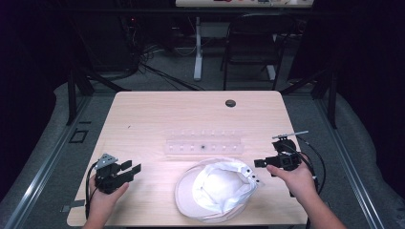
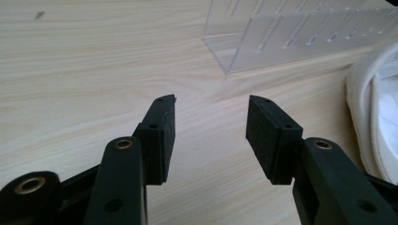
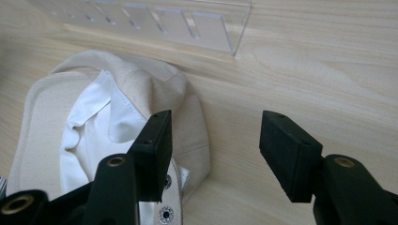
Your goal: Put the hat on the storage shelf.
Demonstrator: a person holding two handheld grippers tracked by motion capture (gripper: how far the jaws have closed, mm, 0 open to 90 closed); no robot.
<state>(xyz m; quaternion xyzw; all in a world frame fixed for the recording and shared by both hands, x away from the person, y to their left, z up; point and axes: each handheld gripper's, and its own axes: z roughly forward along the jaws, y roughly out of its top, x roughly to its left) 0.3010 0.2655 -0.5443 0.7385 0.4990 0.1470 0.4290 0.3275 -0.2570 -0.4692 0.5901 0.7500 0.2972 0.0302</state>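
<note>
— Where's the cap (image 1: 217, 188)?

— Upside down by the desk's (image 1: 143, 109) near edge, about midway along it, lining up, just in front of the clear rack (image 1: 204, 143).

— Anything gripped?

— No. The left claw (image 1: 128, 170) sits toward the near left corner, jaws apart over bare wood. The right claw (image 1: 258, 163) hangs just beside the cap's snap strap, released, nothing between the pads.

— So how far along?

— My guess: barely begun. The cap lies untouched; grabbing and handling it is all ahead.

A clear acrylic rack (image 1: 204, 144) lies mid-table (image 1: 143, 114), a dark chair (image 1: 253, 43) standing beyond
</note>
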